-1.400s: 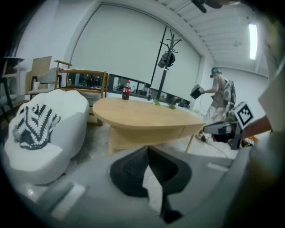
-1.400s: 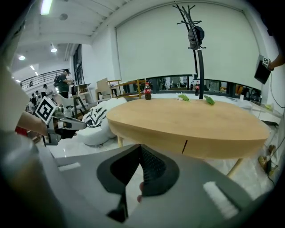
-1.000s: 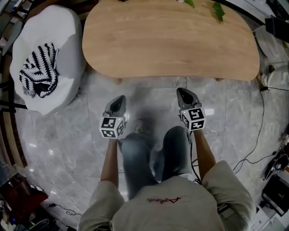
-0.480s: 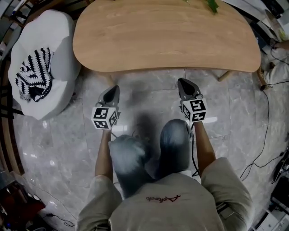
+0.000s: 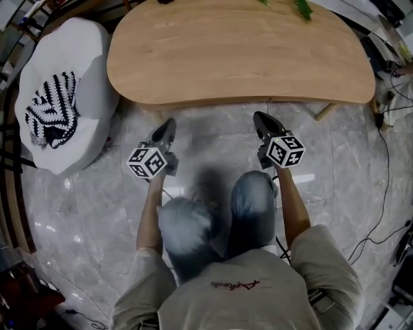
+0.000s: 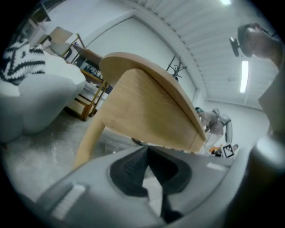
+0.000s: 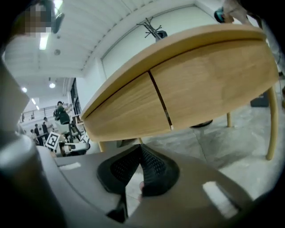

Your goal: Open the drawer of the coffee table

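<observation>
The coffee table [image 5: 239,51] has an oval light-wood top and fills the upper head view. In the right gripper view its front shows two drawer fronts [image 7: 124,113] side by side, both closed, split by a thin seam [image 7: 160,104]. My left gripper [image 5: 166,129] and right gripper [image 5: 261,119] hover over the floor just short of the table's near edge, touching nothing. Both are shut and empty. The left gripper [image 6: 147,149] faces the table's wooden side and a leg [image 6: 89,138]. The right gripper [image 7: 141,148] points low at the left drawer front.
A white pouf [image 5: 84,71] with a black-and-white zigzag cloth [image 5: 55,106] stands left of the table. Green leaves [image 5: 302,8] lie at the table's far edge. Cables [image 5: 381,213] trail over the marble floor at right. My knees [image 5: 219,213] are behind the grippers.
Both grippers have sunk and come a little nearer the table's edge. Both have rolled, so their marker cubes show different faces. The jaws stay shut.
</observation>
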